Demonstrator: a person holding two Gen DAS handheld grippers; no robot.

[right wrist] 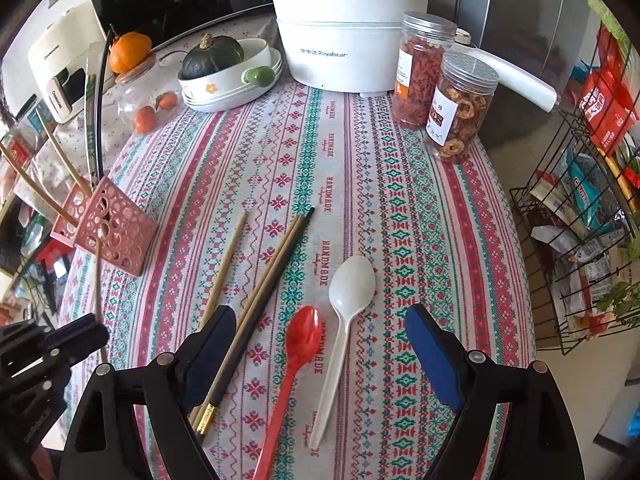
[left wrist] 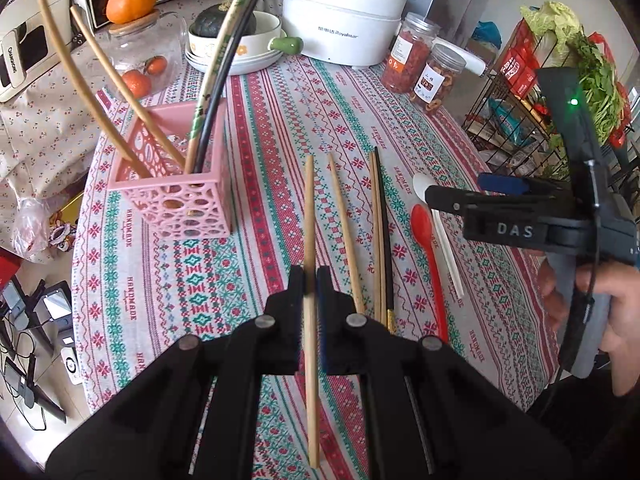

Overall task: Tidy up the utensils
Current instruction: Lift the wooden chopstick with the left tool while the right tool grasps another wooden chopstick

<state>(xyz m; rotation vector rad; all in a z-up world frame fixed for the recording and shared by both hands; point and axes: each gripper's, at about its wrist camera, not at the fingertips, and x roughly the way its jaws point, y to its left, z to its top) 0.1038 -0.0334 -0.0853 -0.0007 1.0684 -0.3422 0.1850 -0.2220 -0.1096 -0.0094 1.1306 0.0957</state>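
My left gripper [left wrist: 309, 280] is shut on a pale wooden chopstick [left wrist: 309, 216] and holds it above the patterned cloth, right of the pink perforated holder [left wrist: 188, 204]. The holder has several chopsticks standing in it. More chopsticks [left wrist: 378, 240] lie on the cloth beside a red spoon [left wrist: 430, 248] and a white spoon [left wrist: 440, 236]. My right gripper [right wrist: 320, 344] is open and empty, low over the red spoon [right wrist: 300, 344] and white spoon [right wrist: 348, 300]. Loose chopsticks [right wrist: 272, 276] lie to its left, and the pink holder [right wrist: 112, 224] sits at the far left.
A white cooker [right wrist: 344, 40], two snack jars [right wrist: 460, 108], stacked bowls with a squash [right wrist: 228, 76] and a glass jar of oranges [left wrist: 140, 56] stand at the table's back. A wire rack [right wrist: 580, 240] with packets stands off the right edge.
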